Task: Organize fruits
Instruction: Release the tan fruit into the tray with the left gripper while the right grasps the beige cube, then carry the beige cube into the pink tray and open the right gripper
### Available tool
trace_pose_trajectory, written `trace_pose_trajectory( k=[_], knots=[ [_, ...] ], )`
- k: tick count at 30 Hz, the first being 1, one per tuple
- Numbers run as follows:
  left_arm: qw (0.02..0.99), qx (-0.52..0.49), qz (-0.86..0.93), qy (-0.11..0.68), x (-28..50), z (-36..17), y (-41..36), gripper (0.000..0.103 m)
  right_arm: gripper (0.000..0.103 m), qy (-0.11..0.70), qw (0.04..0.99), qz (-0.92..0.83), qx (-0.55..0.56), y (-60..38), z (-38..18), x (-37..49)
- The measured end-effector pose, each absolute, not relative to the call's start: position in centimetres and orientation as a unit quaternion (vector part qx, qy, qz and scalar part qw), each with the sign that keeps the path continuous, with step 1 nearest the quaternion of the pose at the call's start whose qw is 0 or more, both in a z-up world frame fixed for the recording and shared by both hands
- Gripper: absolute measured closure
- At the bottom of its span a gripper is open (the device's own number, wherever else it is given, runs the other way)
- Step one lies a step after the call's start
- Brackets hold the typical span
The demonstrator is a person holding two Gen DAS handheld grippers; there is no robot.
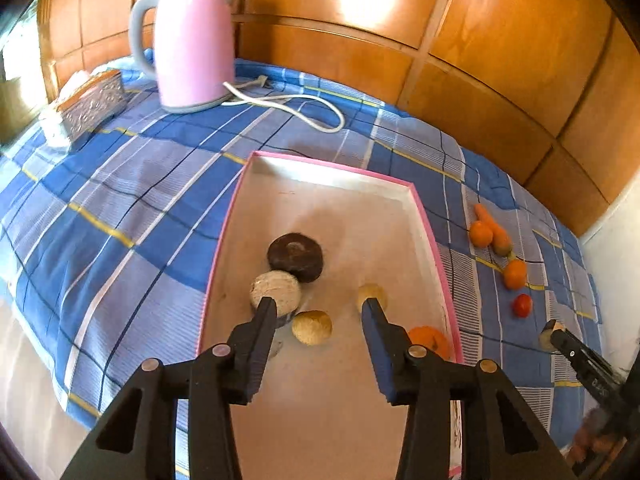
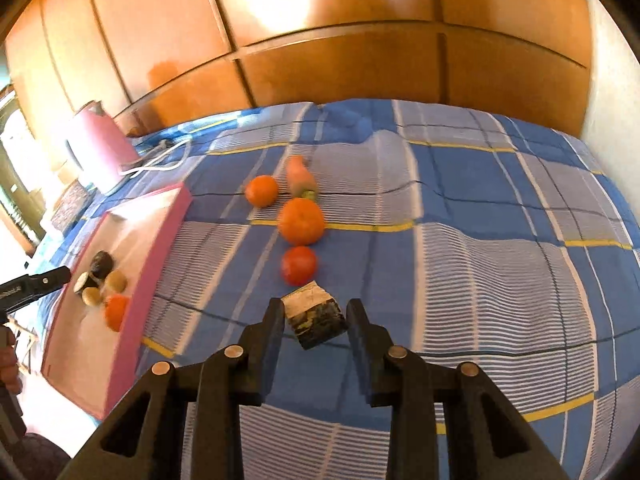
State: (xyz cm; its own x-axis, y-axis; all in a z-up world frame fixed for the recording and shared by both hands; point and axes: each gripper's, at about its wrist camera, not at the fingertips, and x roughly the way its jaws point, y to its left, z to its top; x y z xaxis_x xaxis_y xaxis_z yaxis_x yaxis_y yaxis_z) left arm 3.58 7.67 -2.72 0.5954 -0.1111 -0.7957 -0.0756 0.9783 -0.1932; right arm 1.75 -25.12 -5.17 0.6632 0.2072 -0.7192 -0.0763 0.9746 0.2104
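Surface: blue checked bedsheet [image 2: 460,264], backed by wooden panelling [image 1: 500,40]. Pink kettle [image 1: 192,44] with white cord [image 1: 304,104] and a tissue box [image 1: 90,104] are set at the far left. Pink-rimmed tray [image 1: 436,264] is occupied by round pieces and one orange [image 1: 430,340]; left gripper [image 1: 320,306] is held wide above them. Two oranges, a carrot [image 2: 301,176] and a tomato [image 2: 298,265] are laid on the sheet. Right gripper [image 2: 316,312] is spread around a dark wedge [image 2: 316,322]; contact cannot be told

bedsheet [image 1: 132,184]: blue-white plaid, yellow lines
box [image 1: 236,208]: pink rim, white inside
kettle [image 1: 192,40]: pink, grey handle
oranges [image 2: 301,221]: orange
tomato [image 2: 298,265]: red
cake [image 1: 295,257]: dark brown
cord [image 1: 304,104]: white
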Motion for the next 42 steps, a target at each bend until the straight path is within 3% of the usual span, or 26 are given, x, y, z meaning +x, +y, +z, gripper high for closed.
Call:
trace_pose_trajectory(
  k=[14, 21, 42],
  knots=[
    [0.894, -0.118, 0.004, 0.432, 2.0, -2.3, 8.5, 0.053, 0.071, 0.419, 0.874, 0.246, 0.019, -14.2, -3.7, 0.3],
    [0.901, -0.116, 0.004, 0.417, 1.4, -1.6, 8.7, 0.053, 0.071, 0.47, 0.818, 0.329, 0.031, -9.5, -4.4, 1.7],
    [0.904, -0.105, 0.008, 0.414, 1.0, -1.8, 8.5, 0.053, 0.067, 0.448, 0.851, 0.272, 0.032, -9.0, -4.6, 1.6]
  ],
)
